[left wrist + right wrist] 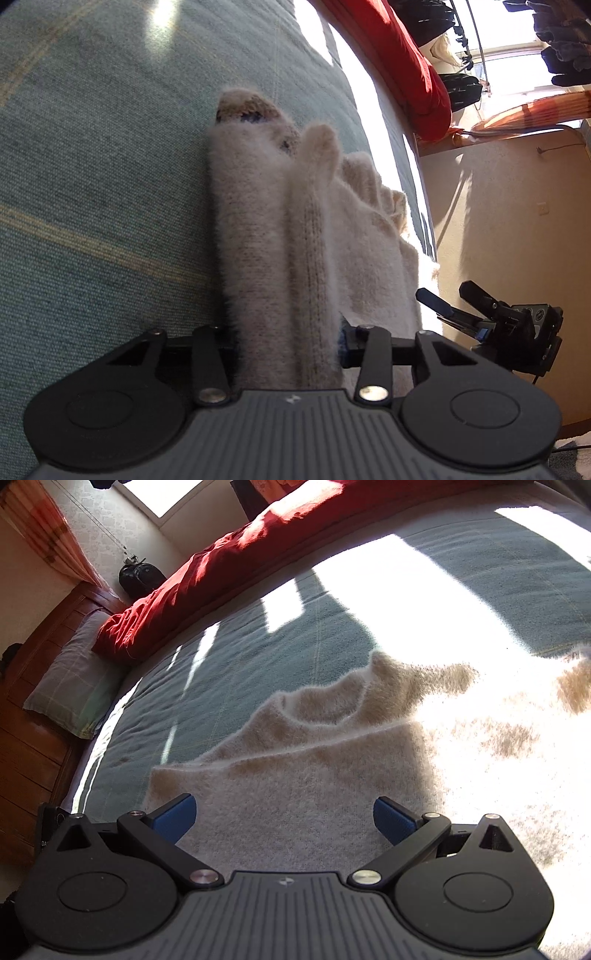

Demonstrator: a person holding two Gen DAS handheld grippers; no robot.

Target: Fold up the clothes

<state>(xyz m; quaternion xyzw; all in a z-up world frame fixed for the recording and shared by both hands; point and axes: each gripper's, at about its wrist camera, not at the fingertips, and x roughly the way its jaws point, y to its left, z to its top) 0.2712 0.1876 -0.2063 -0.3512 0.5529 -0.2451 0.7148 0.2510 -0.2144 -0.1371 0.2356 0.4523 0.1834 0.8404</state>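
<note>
Left claw (pixel 288 343) pads buried in sweater (pixel 280 236)

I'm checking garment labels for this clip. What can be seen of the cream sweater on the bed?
The cream sweater is a fuzzy, soft-looking knit with a ribbed round neckline. It lies spread on the green bedcover, partly in bright sunlight. A bunched fold of it runs up between the fingers of the left hand-held gripper, which are closed on it. The right hand-held gripper hangs open over the flat part, gripping nothing.
</note>
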